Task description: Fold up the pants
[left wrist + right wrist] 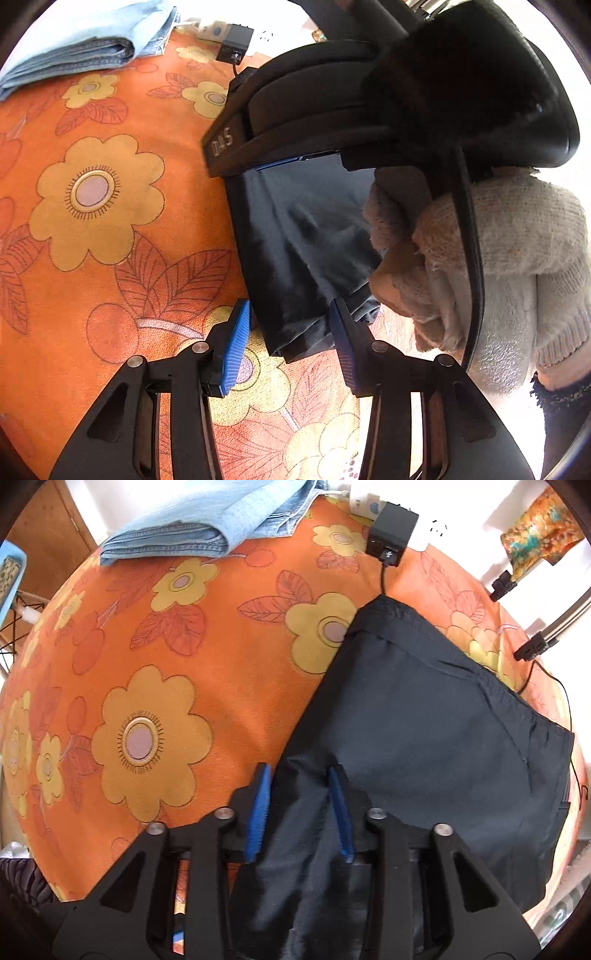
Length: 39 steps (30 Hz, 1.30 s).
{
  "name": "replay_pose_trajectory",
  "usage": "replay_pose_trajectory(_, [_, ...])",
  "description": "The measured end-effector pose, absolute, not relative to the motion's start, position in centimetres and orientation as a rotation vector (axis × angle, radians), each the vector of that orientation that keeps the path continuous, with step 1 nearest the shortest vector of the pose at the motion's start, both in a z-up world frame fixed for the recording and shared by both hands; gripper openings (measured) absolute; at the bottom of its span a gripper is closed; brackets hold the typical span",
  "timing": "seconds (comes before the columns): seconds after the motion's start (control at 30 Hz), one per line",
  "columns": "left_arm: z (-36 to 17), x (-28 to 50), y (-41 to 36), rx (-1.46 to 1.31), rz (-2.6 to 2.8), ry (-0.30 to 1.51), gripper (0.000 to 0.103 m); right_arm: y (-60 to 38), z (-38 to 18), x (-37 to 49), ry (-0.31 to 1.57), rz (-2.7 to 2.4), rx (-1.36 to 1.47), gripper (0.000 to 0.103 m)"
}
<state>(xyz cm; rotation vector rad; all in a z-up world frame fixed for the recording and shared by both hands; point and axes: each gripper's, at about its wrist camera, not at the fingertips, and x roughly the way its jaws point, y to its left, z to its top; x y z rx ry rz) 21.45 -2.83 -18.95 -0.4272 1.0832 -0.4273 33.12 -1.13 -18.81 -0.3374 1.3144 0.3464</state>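
Observation:
Dark navy pants [424,738] lie on the orange flowered cloth, waistband toward the far right. In the right wrist view, my right gripper [301,805] has its blue pads apart, with the dark fabric bunched between them. In the left wrist view, my left gripper [288,343] is open; the hem end of a pant leg [303,258] hangs between its pads, with a gap at the left pad. That leg hangs from the other gripper [369,122], held by a gloved hand [480,266] above it.
The orange flowered cloth [147,657] covers the surface. Folded light-blue jeans [207,520] lie at the far edge. A black power adapter [393,531] with its cable and a white power strip [212,29] sit at the back. More cables [532,650] lie at the right.

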Motion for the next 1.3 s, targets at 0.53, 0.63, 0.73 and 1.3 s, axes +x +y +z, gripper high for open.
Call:
replay_pose_trajectory(0.53, [-18.8,24.6,-4.4,-0.461,-0.337,1.071,0.058,-7.5,-15.3,33.6,1.243,0.446,0.0,0.003])
replay_pose_trajectory(0.63, [-18.6,24.7,-4.7,-0.445,-0.356,1.051,0.052,-7.9,-14.6,33.7,1.229,0.45,0.02,0.003])
replay_pose_trajectory(0.73, [-17.6,24.5,-5.1,-0.375,-0.378,1.013,0.013,-8.1,-14.2,33.6,1.217,0.448,0.022,0.003])
replay_pose_trajectory(1.3, [-15.7,22.8,-5.4,-0.311,-0.39,0.929,0.008,-4.4,-16.3,36.1,1.271,0.359,-0.167,0.039])
